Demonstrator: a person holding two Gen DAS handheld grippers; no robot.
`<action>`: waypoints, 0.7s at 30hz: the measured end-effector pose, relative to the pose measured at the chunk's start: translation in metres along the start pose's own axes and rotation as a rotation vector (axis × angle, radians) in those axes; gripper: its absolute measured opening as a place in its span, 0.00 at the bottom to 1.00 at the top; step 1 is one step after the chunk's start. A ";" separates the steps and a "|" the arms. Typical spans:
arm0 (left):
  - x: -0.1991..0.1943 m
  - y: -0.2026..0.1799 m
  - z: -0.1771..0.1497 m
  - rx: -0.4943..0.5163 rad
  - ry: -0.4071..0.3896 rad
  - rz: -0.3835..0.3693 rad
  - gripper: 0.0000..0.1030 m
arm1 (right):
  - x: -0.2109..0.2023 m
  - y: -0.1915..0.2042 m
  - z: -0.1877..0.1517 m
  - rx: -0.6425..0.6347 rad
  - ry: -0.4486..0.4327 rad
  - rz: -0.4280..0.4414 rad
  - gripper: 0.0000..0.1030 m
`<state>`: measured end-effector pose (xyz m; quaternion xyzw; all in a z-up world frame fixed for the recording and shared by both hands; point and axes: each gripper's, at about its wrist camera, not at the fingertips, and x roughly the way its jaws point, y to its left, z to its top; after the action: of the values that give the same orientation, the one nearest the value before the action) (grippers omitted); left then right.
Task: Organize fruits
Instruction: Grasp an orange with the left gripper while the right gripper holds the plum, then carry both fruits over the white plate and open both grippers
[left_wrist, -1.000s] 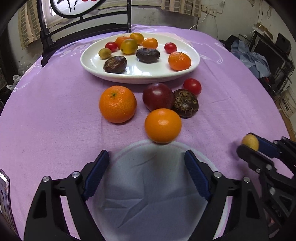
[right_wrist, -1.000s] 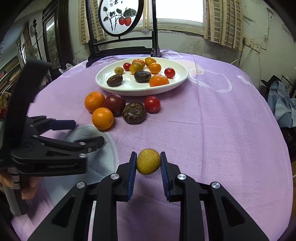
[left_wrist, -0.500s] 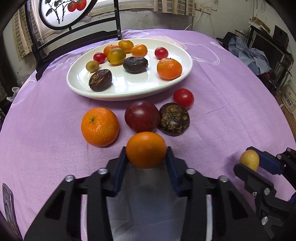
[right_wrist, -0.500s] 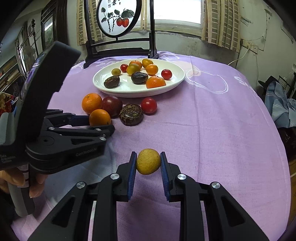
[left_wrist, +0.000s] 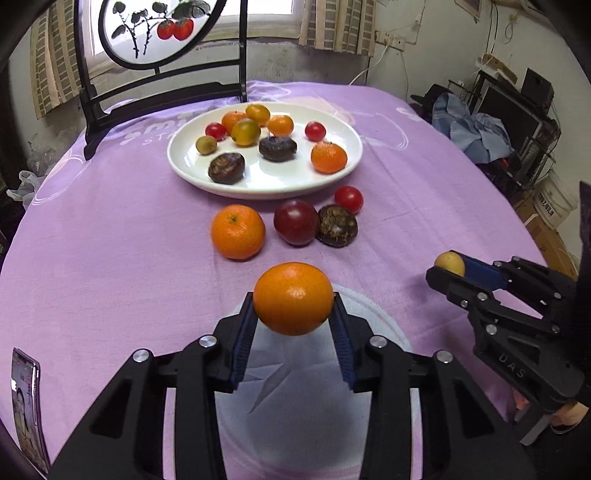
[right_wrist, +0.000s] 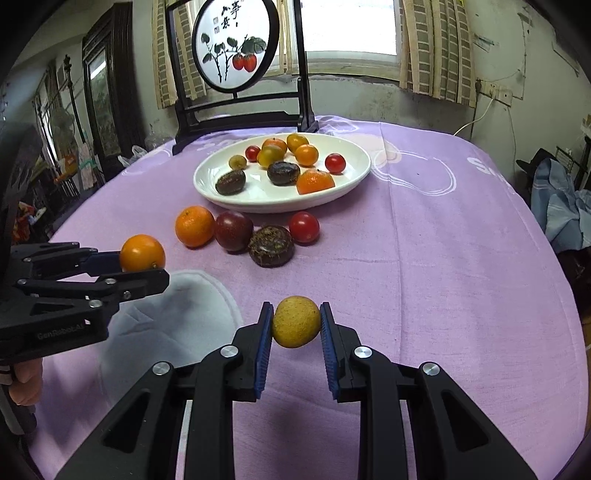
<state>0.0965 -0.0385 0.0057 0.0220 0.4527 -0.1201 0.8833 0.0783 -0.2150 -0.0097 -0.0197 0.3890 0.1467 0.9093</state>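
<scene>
My left gripper (left_wrist: 293, 301) is shut on an orange (left_wrist: 293, 298) and holds it above the purple cloth; it also shows in the right wrist view (right_wrist: 142, 253). My right gripper (right_wrist: 296, 322) is shut on a small yellow fruit (right_wrist: 296, 321), also seen in the left wrist view (left_wrist: 449, 263). A white plate (left_wrist: 266, 186) further back holds several small fruits. In front of it on the cloth lie a mandarin (left_wrist: 237, 231), a dark red fruit (left_wrist: 296, 222), a brown fruit (left_wrist: 337, 225) and a red tomato (left_wrist: 348, 198).
A dark chair (left_wrist: 162, 92) stands behind the table. A white patch on the cloth (left_wrist: 295, 387) lies under my left gripper. A phone or card (left_wrist: 26, 395) lies at the left table edge. Clutter (left_wrist: 498, 122) stands at the right beyond the table.
My left gripper closed on the orange and lifted it off the cloth, pulling back. My right gripper still holds the yellow fruit, raised slightly.
</scene>
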 end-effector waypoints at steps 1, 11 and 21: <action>-0.006 0.003 0.003 -0.003 -0.013 0.000 0.38 | -0.004 0.000 0.003 0.011 -0.014 0.016 0.25; -0.026 0.012 0.057 0.031 -0.128 0.039 0.37 | -0.026 0.008 0.061 -0.004 -0.126 0.058 0.25; 0.047 0.056 0.121 -0.128 -0.081 0.123 0.37 | 0.044 0.027 0.116 -0.075 -0.102 0.054 0.25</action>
<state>0.2321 -0.0112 0.0351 -0.0113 0.4212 -0.0374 0.9061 0.1807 -0.1603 0.0416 -0.0356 0.3368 0.1864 0.9223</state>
